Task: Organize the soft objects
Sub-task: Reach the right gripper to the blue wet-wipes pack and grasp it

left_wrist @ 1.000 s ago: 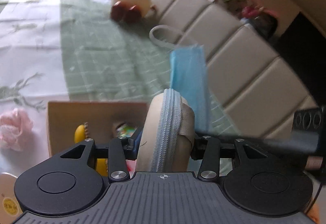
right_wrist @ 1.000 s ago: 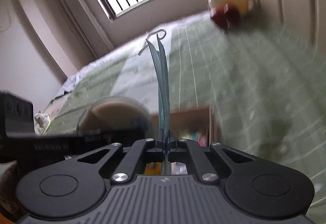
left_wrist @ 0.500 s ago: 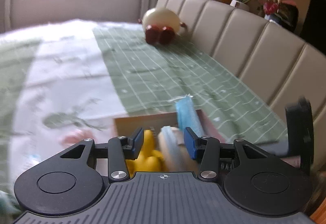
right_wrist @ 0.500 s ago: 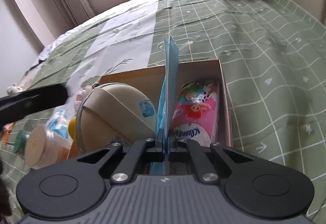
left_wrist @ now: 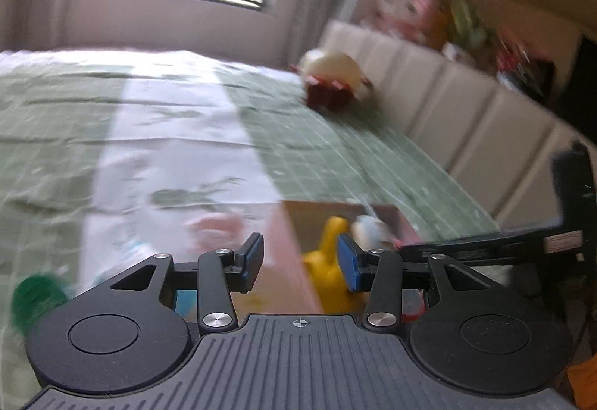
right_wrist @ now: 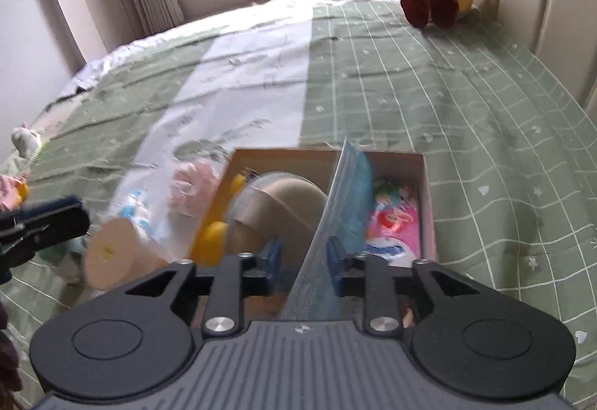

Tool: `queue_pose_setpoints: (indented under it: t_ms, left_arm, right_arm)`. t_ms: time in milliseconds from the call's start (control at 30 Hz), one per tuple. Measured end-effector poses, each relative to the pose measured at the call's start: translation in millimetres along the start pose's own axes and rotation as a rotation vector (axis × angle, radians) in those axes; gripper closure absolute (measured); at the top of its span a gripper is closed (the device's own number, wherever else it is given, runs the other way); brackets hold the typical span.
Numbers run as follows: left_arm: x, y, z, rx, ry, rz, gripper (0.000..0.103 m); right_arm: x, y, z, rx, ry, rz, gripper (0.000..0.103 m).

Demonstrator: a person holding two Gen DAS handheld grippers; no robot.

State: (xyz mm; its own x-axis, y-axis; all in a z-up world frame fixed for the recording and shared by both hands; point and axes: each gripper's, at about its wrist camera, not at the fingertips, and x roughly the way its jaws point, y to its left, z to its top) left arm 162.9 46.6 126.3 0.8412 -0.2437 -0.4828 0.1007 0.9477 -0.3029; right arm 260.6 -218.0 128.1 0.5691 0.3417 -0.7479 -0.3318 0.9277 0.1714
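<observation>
now the right gripper (right_wrist: 303, 262) has just been opening, and the mask (right_wrist: 345, 212) stands loose between its jaws, over the box (right_wrist: 427, 186). the left gripper (left_wrist: 300, 262) is open and empty.

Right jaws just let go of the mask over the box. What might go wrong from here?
1. The blue face mask stands on edge between the right gripper pads, which have just been opening; it leans on one pad and may snag as the gripper pulls away.
2. The cardboard box already holds a beige pouch and a pink packet, so the mask may flop over the rim.
</observation>
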Motion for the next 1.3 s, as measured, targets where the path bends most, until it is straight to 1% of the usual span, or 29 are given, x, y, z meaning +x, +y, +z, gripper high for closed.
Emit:
queue_pose_setpoints:
  t_ms: [100, 167, 200, 267, 333, 400, 500, 567, 600, 633, 700, 800, 867, 933, 967, 1067, 1167, 1233, 1300]
  left_arm:
    - [-29, 39, -11, -0.117, -0.057, 0.072, 0.056]
    - [-44, 66, -20, -0.199, -0.072, 0.112, 0.056]
    - [-51, 81, -27, -0.248, -0.075, 0.119, 0.056]
    - [-63, 108, -41, -0.332, -0.07, 0.13, 0.056]
    - [-72, 130, -56, -0.378, -0.062, 0.163, 0.056]
    - [-80, 148, -70, -0.405, -0.063, 0.189, 0.056]
    - [-86, 161, -84, -0.401, -0.077, 0.198, 0.056]
    - [-87, 162, -88, -0.39, -0.084, 0.174, 0.056]
    - [-87, 161, -90, -0.378, -0.083, 0.164, 0.056]
    - [-85, 158, -91, -0.36, -0.078, 0.162, 0.056]
    - [-83, 154, -95, -0.315, -0.059, 0.168, 0.056]
    - [-80, 149, -98, -0.255, -0.036, 0.183, 0.056]
    - [-83, 148, -102, -0.22, -0.019, 0.188, 0.056]
    - [-88, 151, -106, -0.194, -0.014, 0.177, 0.056]
    - [-91, 154, -108, -0.192, -0.015, 0.17, 0.056]
    - [-99, 168, -112, -0.215, -0.026, 0.156, 0.056]
    - [-101, 182, -115, -0.26, -0.025, 0.153, 0.056]
    - [-101, 189, -118, -0.281, -0.025, 0.149, 0.056]
    - [-102, 194, -119, -0.295, -0.024, 0.15, 0.056]
  right_arm:
    - [0, 10, 5, 0.016, 0.003, 0.015, 0.074]
    - [12, 20, 4, 0.018, 0.028, 0.011, 0.074]
    - [21, 25, 3, 0.02, 0.052, -0.002, 0.073]
    - [29, 36, 0, -0.005, 0.051, -0.064, 0.071]
    - [30, 49, 2, -0.059, 0.053, -0.113, 0.071]
    - [25, 58, 8, -0.087, 0.05, -0.133, 0.071]
    - [8, 77, 20, -0.112, 0.017, -0.125, 0.07]
    - [-2, 94, 29, -0.136, -0.001, -0.087, 0.062]
    - [-4, 106, 33, -0.155, -0.001, -0.057, 0.052]
    - [-3, 118, 36, -0.176, 0.004, -0.032, 0.044]
    - [7, 147, 38, -0.236, 0.03, 0.009, 0.043]
    - [43, 191, 38, -0.327, 0.116, 0.052, 0.043]
    - [69, 214, 37, -0.344, 0.172, 0.068, 0.043]
    - [97, 232, 36, -0.349, 0.22, 0.059, 0.043]
    - [107, 236, 36, -0.345, 0.236, 0.047, 0.043]
    - [140, 246, 38, -0.281, 0.329, 0.033, 0.043]
    - [159, 253, 33, -0.257, 0.393, -0.001, 0.043]
    - [167, 257, 30, -0.259, 0.41, -0.01, 0.043]
    - [172, 254, 33, -0.224, 0.411, 0.003, 0.044]
